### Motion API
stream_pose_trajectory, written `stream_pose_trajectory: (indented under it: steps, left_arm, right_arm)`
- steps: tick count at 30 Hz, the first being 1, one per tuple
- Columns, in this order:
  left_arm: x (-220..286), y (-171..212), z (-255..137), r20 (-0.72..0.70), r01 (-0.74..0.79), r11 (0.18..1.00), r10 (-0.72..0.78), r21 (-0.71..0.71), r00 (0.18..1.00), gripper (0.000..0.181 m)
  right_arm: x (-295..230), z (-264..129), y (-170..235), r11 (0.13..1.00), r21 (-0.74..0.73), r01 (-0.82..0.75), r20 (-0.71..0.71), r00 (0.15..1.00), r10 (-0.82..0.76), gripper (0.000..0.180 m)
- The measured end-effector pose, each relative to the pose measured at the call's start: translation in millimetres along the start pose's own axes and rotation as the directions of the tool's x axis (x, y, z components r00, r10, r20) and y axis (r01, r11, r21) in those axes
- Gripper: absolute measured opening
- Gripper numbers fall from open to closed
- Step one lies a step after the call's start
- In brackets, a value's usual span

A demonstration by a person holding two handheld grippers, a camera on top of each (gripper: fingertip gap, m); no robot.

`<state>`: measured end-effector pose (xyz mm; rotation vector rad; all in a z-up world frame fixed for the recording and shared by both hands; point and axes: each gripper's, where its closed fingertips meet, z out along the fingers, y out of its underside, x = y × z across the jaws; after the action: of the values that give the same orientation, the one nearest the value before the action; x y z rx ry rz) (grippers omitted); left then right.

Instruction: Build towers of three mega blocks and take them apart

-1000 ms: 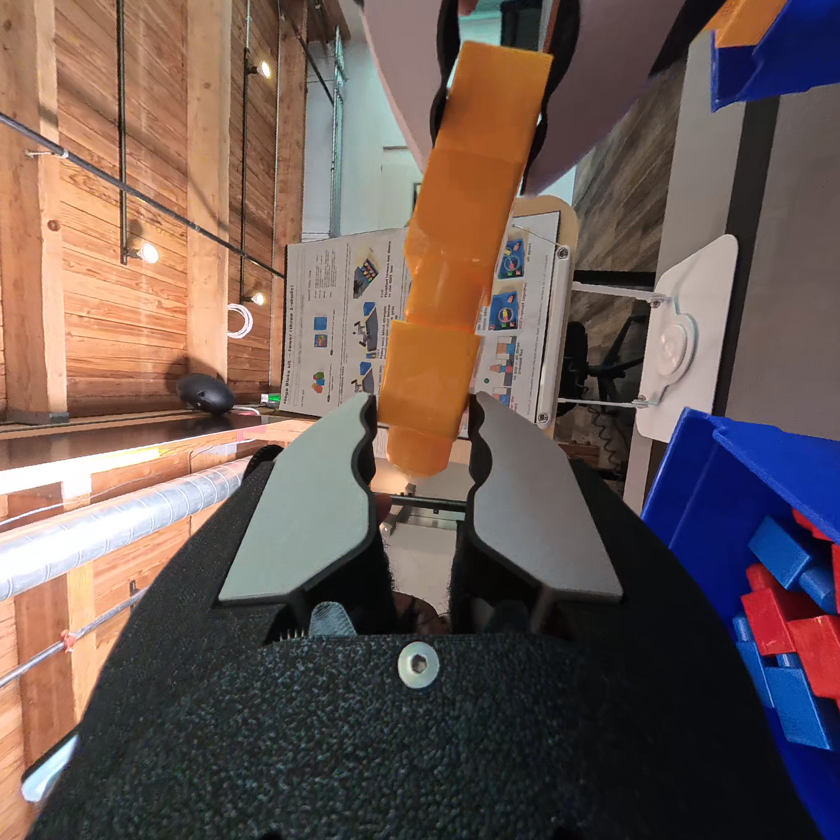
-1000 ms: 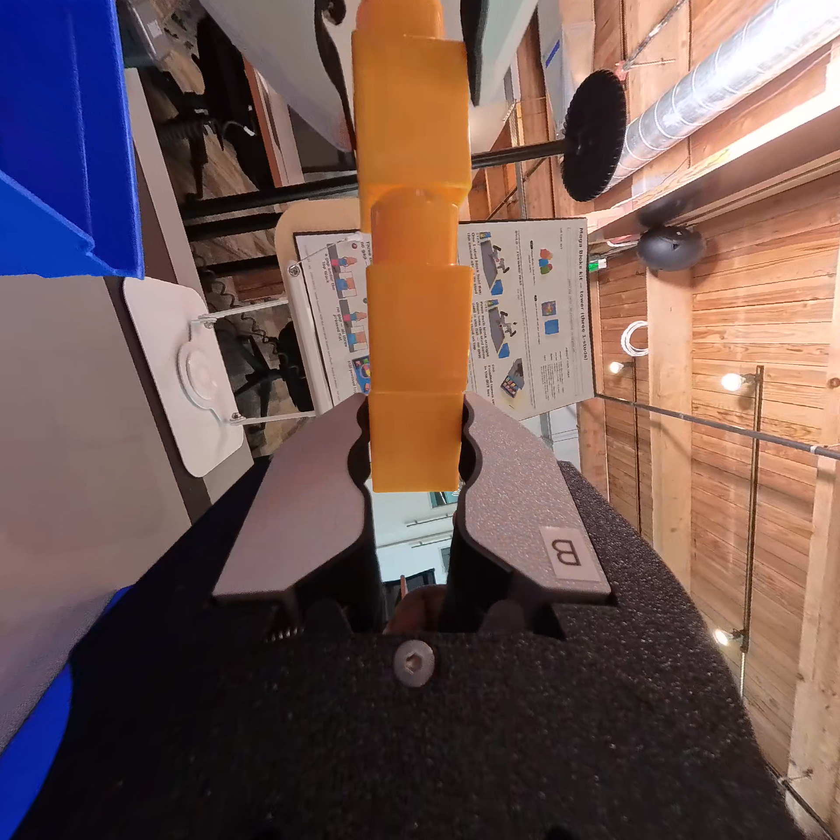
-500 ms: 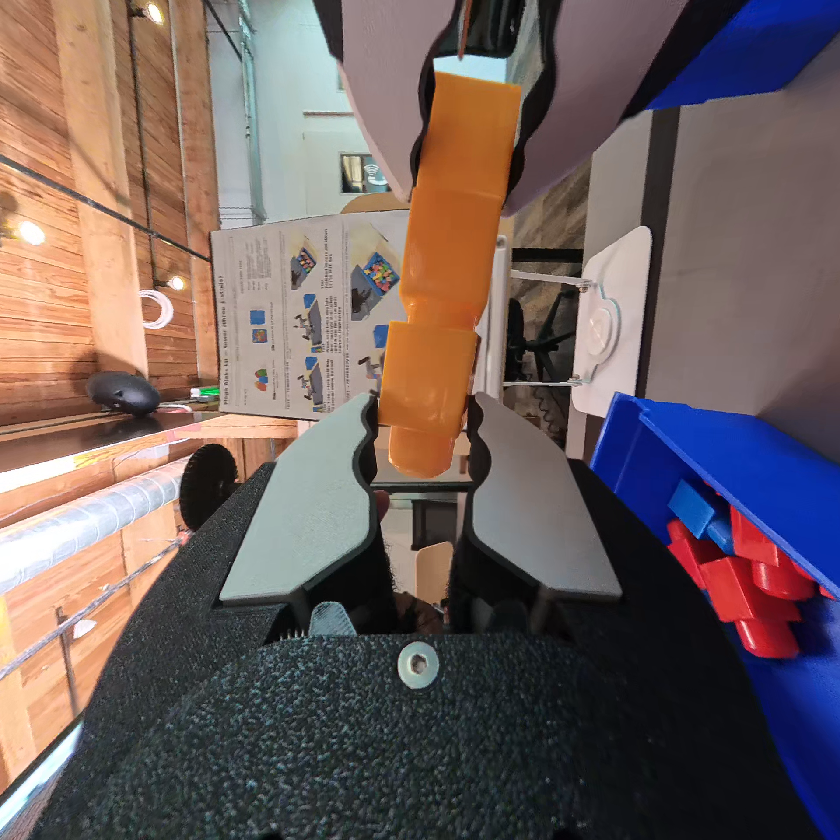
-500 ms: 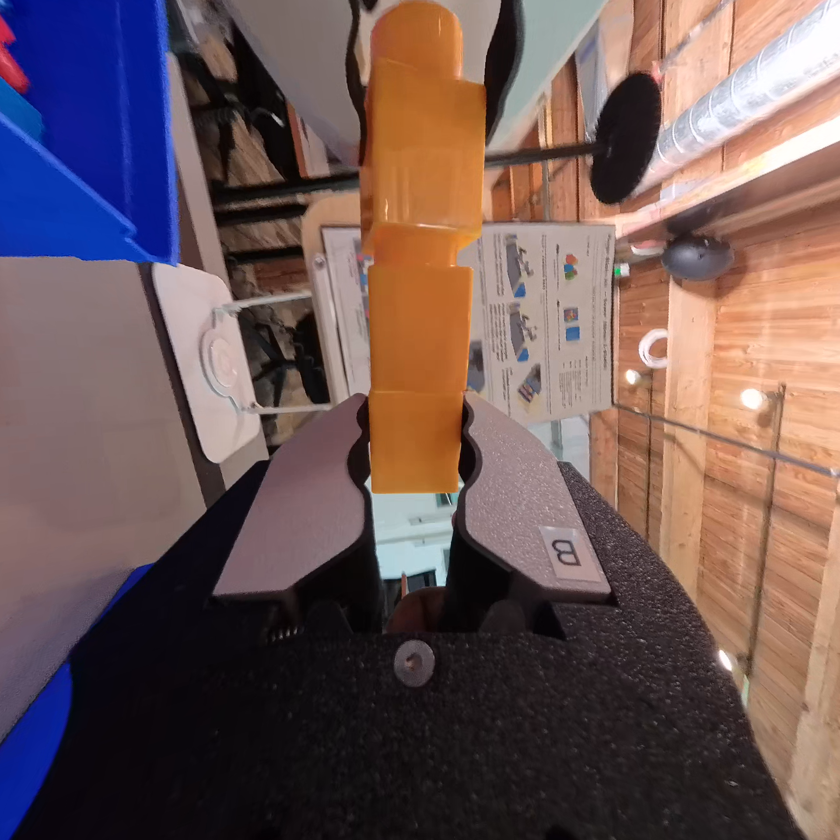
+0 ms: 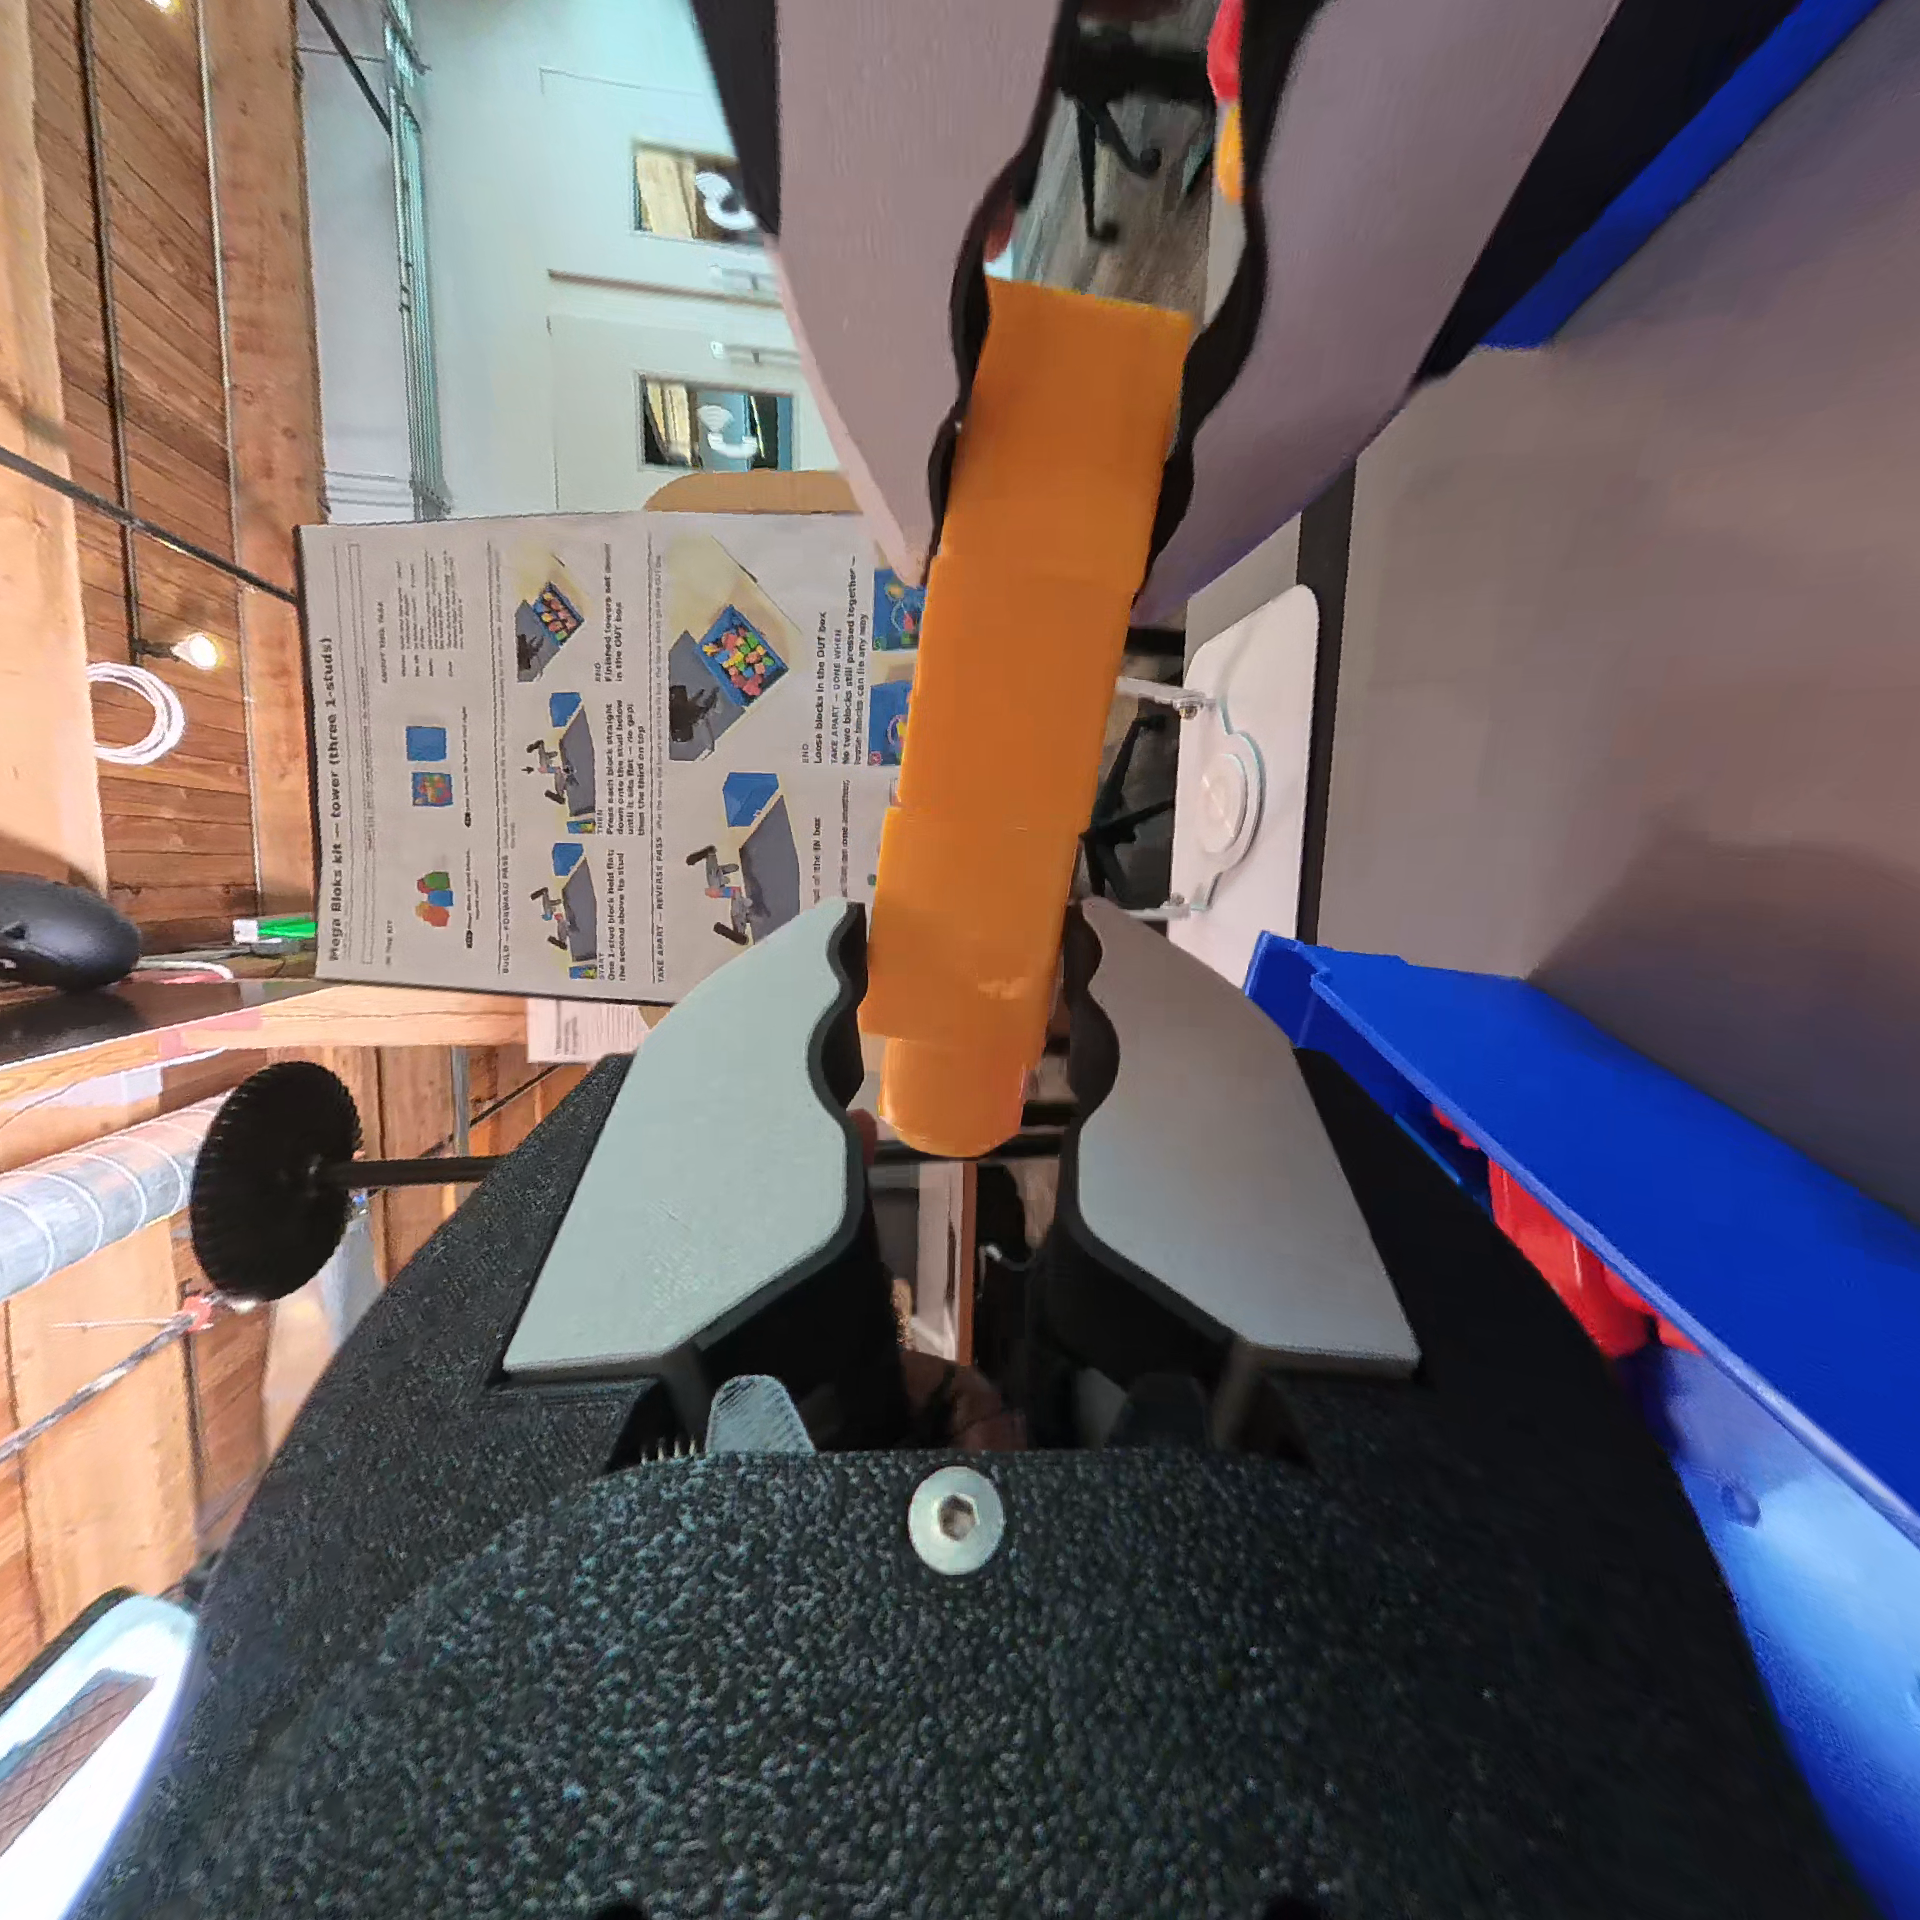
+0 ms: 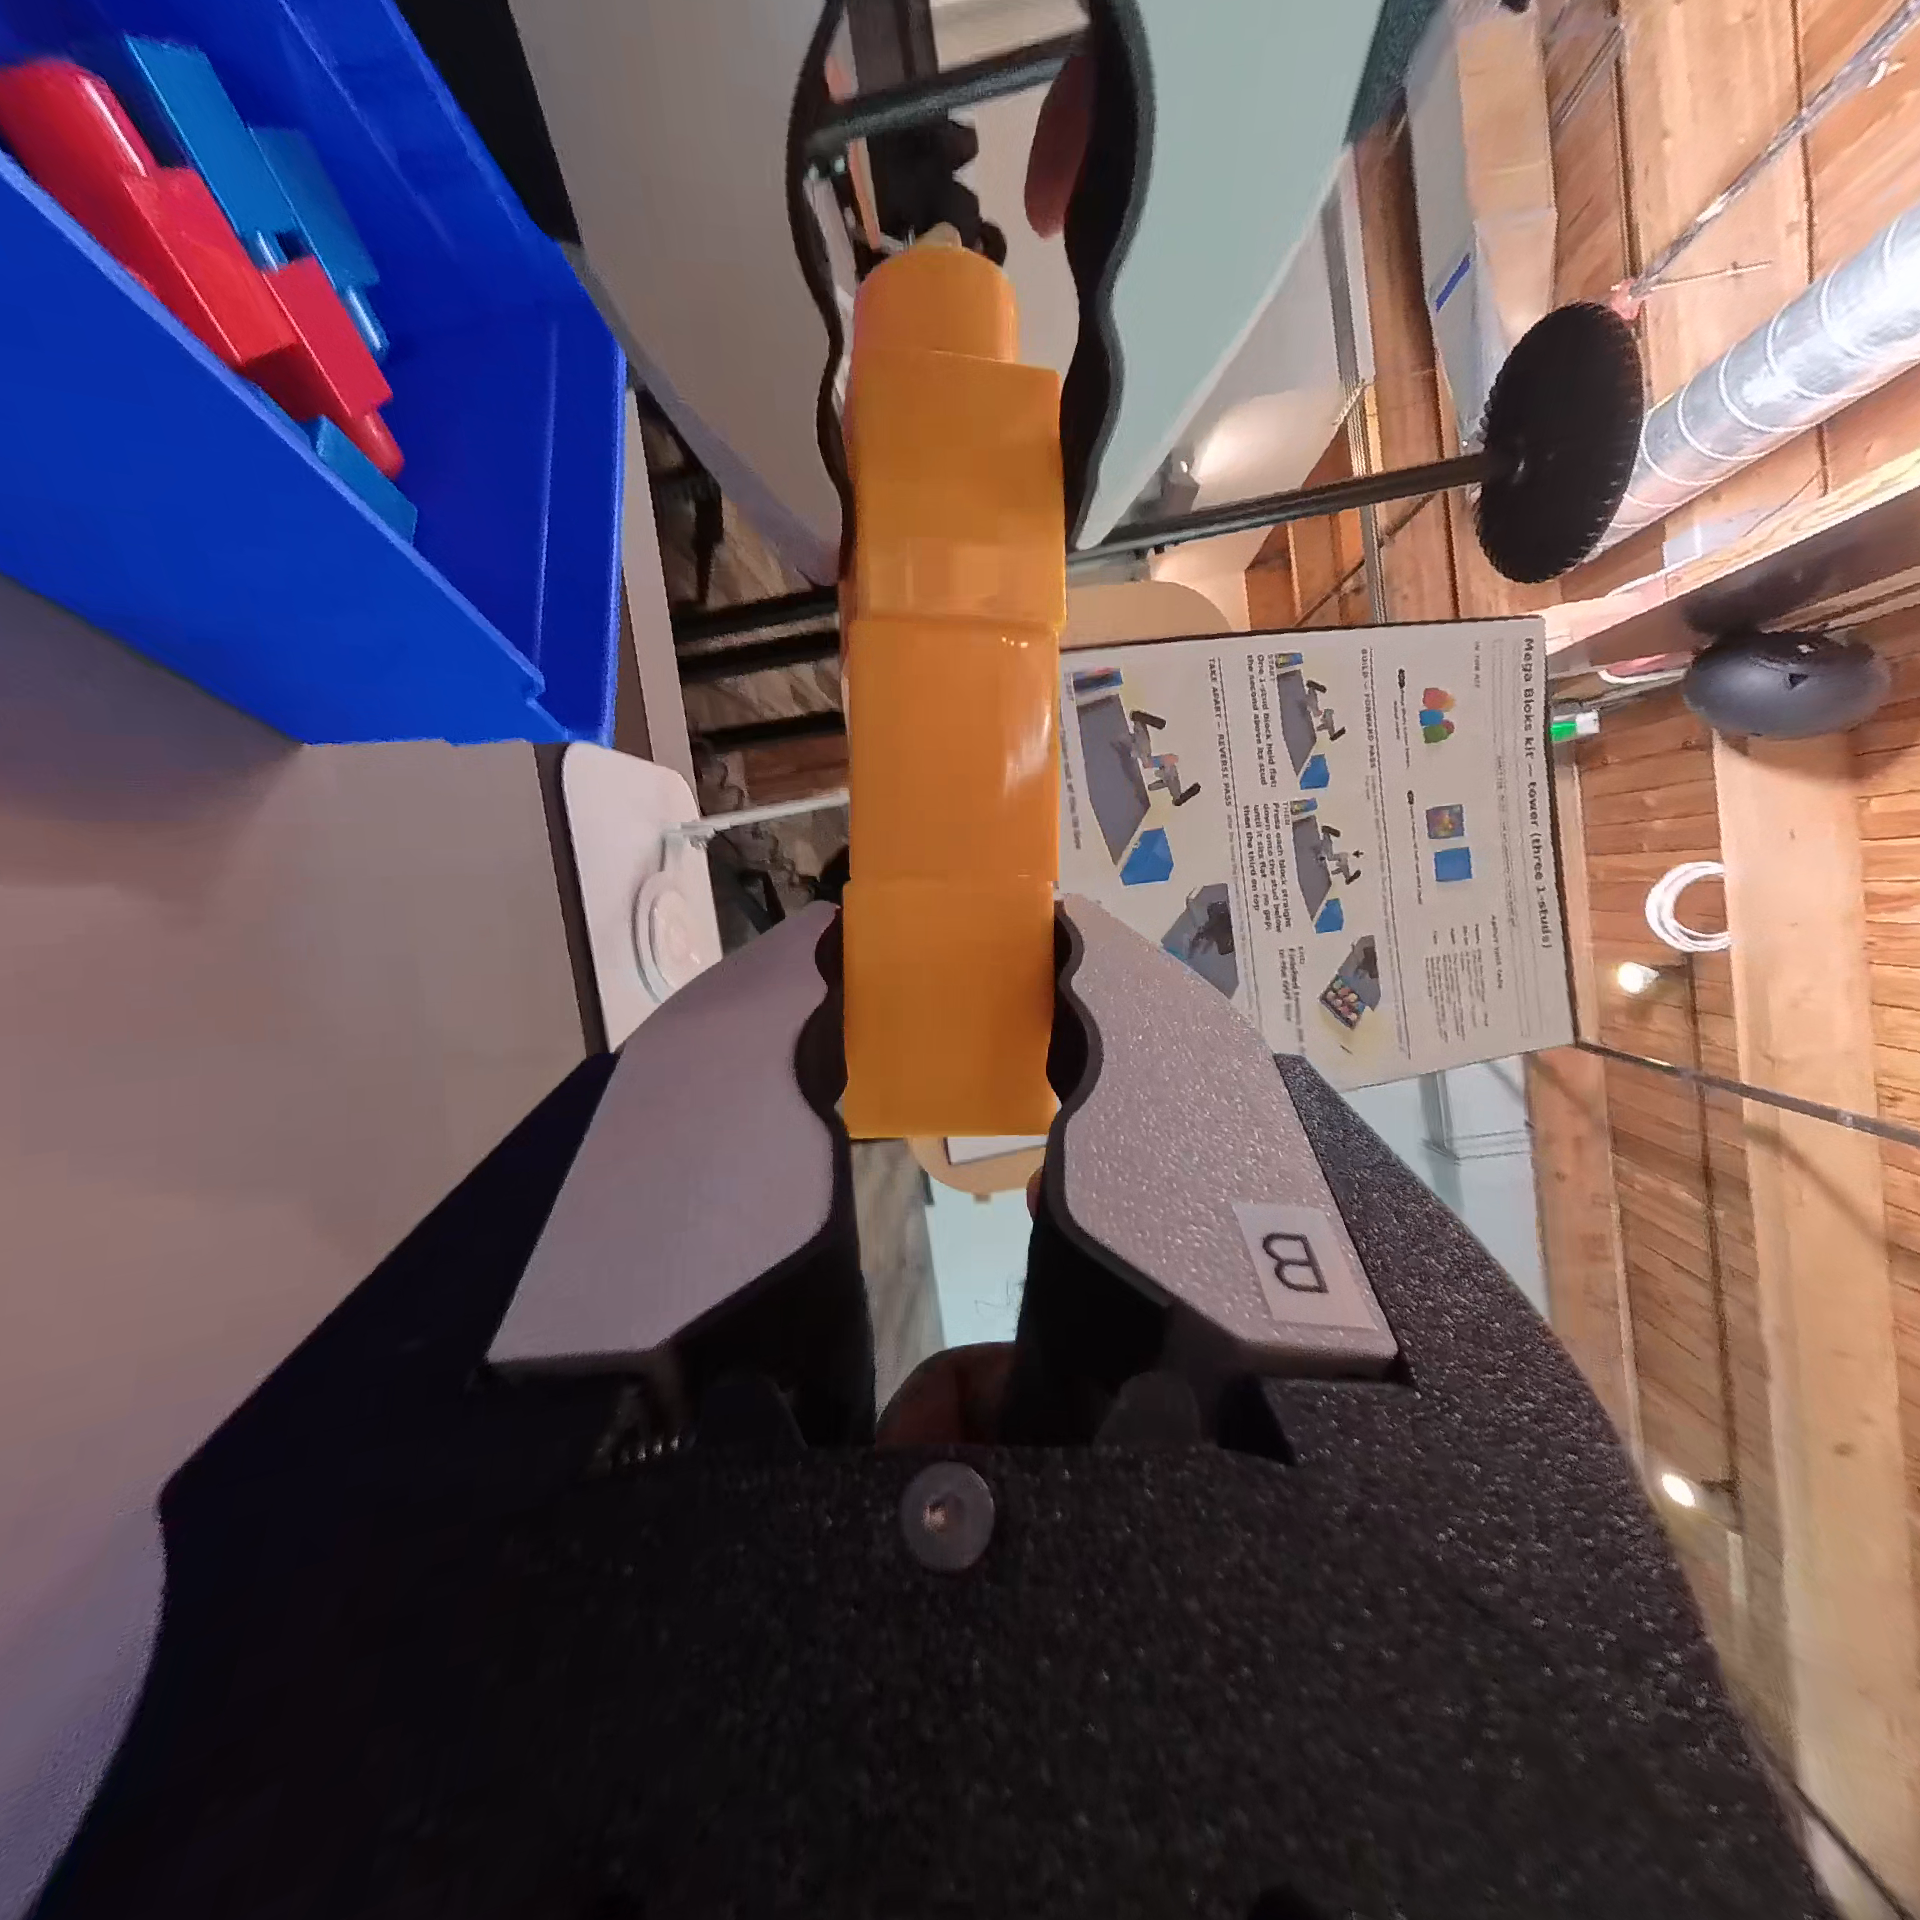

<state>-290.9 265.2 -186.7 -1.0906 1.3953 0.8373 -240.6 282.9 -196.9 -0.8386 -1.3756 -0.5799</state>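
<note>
The tower of three orange plastic blocks is complete and held in the air: the left gripper is clamped on its stud end, the right gripper on its base end. Taking it apart is left, I think.

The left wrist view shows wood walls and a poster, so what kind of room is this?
Probably a workshop or lab set up for block-building practice. A printed instruction poster with pictures stands at the grey table's edge, blue plastic bins hold red and blue blocks, and wooden plank walls with a silver duct surround it.
</note>
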Motion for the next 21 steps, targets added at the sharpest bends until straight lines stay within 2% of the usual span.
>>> stream_pose_trajectory:
  steps: [2,4,6,7,8,9,10,12,13,14,16,19,20,21]
  left_arm:
    - [-7,-3,-5,0.029,0.050,0.997,-0.052,0.056,0.998,0.039]
    - [-26,-4,-14,0.095,0.148,0.982,-0.159,0.115,0.983,0.052]
    - [-52,-3,-30,0.161,0.297,0.925,-0.339,0.238,0.927,0.057]
    - [-67,-2,-40,0.179,0.393,0.861,-0.463,0.322,0.868,0.055]
    - [-81,-1,-50,0.149,0.496,0.760,-0.597,0.420,0.788,0.054]
    - [-89,-5,-58,0.041,0.597,0.612,-0.715,0.519,0.698,0.055]
    - [-93,-14,-66,-0.133,0.686,0.425,-0.788,0.590,0.602,0.056]
    - [-100,-26,-77,-0.481,0.809,0.038,-0.788,0.587,0.385,0.058]
    - [-101,-27,-78,-0.599,0.838,-0.105,-0.747,0.535,0.289,0.059]
    - [-99,-27,-75,-0.677,0.857,-0.199,-0.705,0.476,0.212,0.061]
    - [-93,-27,-64,-0.739,0.881,-0.276,-0.664,0.384,0.114,0.062]
    - [-82,-39,-52,-0.760,0.913,-0.253,-0.644,0.320,0.088,0.062]
    - [-80,-42,-48,-0.756,0.918,-0.238,-0.649,0.317,0.092,0.058]
    - [-79,-42,-47,-0.745,0.914,-0.235,-0.659,0.330,0.100,0.043]
  right_arm:
    - [1,0,-2,0.995,0.043,-0.088,0.016,0.996,0.088,0.035]
    - [4,-2,-3,0.967,0.100,-0.235,0.045,0.972,0.231,0.036]
    - [8,-4,1,0.895,0.141,-0.423,0.104,0.905,0.412,0.036]
    - [9,-5,2,0.840,0.156,-0.520,0.149,0.853,0.500,0.036]
    - [10,-6,1,0.773,0.173,-0.611,0.204,0.790,0.579,0.036]
    - [9,-8,-4,0.690,0.185,-0.700,0.280,0.710,0.646,0.036]
    - [10,-11,-11,0.593,0.193,-0.782,0.365,0.618,0.696,0.036]
    - [14,-19,-30,0.382,0.201,-0.902,0.529,0.428,0.732,0.036]
    - [19,-24,-39,0.279,0.198,-0.940,0.600,0.342,0.724,0.035]
    - [21,-30,-46,0.188,0.174,-0.967,0.668,0.256,0.699,0.036]
    - [22,-35,-56,0.085,0.103,-0.991,0.749,0.133,0.649,0.036]
    - [18,-36,-62,0.076,0.075,-0.994,0.773,0.106,0.626,0.036]
    - [16,-36,-65,0.078,0.067,-0.995,0.780,0.101,0.618,0.036]
    - [16,-37,-67,0.079,0.059,-0.995,0.787,0.095,0.610,0.036]
